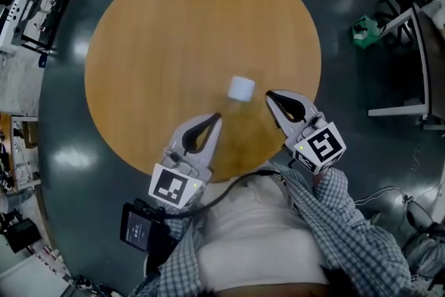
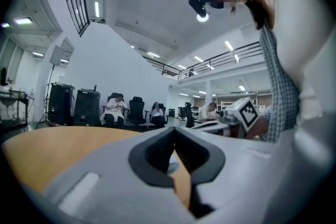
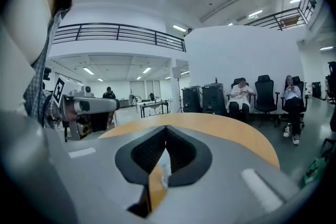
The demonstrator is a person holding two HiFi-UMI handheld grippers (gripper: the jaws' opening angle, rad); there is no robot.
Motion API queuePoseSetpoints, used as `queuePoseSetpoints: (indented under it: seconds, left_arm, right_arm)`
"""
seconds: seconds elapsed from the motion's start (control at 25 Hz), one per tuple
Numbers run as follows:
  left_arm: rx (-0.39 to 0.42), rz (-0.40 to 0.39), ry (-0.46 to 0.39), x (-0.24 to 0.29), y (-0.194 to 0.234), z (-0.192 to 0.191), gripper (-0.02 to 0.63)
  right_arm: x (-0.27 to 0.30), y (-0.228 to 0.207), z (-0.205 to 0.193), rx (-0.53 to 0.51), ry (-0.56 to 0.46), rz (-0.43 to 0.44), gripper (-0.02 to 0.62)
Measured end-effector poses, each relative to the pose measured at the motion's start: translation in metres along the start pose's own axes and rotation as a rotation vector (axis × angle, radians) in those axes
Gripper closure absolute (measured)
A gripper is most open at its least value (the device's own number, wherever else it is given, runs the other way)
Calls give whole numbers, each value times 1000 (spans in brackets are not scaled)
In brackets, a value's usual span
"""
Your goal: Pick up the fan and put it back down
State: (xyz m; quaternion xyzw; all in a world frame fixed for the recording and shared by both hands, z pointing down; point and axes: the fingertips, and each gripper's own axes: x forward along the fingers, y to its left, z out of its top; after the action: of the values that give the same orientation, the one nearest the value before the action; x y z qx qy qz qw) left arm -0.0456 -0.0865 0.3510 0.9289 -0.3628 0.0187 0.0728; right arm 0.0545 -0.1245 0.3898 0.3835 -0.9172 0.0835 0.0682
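The fan (image 1: 241,88) is a small white thing, squarish with rounded corners when seen from the head view. It rests on the round wooden tabletop (image 1: 174,24), a little off the tabletop's middle, towards its near right edge. From the left gripper view, low over the tabletop, it shows a pale round grille face (image 2: 171,167).

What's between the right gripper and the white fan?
Nothing but a strip of bare table, as the head view shows. The right gripper is shut and empty, beside the fan without touching it.
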Motion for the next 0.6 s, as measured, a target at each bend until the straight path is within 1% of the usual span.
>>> queuePoseSetpoints:
  seconds: [0.12, 0.32, 0.6]
  left_arm:
    - [31, -16, -6, 3, -2, 6, 606]
    - [45, -41, -13, 6, -6, 8, 606]
    - [40, -54, -38, 9, -2, 13, 606]
  right_arm:
    - [-1, 1, 9, 10, -10, -4, 597]
    - [1, 7, 22, -26, -13, 2, 595]
    - [5, 21, 42, -130, -34, 20, 592]
